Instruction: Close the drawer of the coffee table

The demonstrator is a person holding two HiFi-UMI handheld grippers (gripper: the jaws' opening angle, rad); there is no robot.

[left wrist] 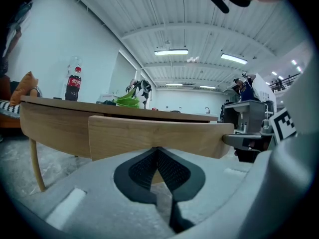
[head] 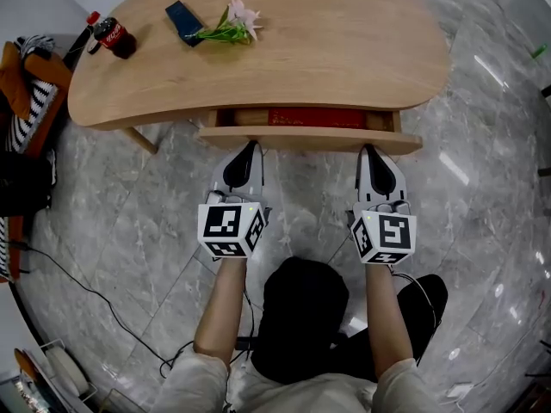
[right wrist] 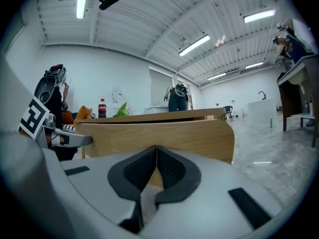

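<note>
Two tools meet the pale wooden drawer (head: pixel 310 138), which stands part-way out of the curved light-wood surface (head: pixel 344 50): the left tool (head: pixel 251 147) and the right tool (head: pixel 370 150), each with jaws pressed together on nothing, tips seemingly touching its front. The closing push seems at hand; next calls for an even, straight shove from both.

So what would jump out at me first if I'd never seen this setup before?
Probably the left gripper and right gripper, each carrying a marker cube, both shut, tips at the front of the part-open drawer. Next, the red thing inside it, and the cola bottle at the curved wooden table's left end.
</note>
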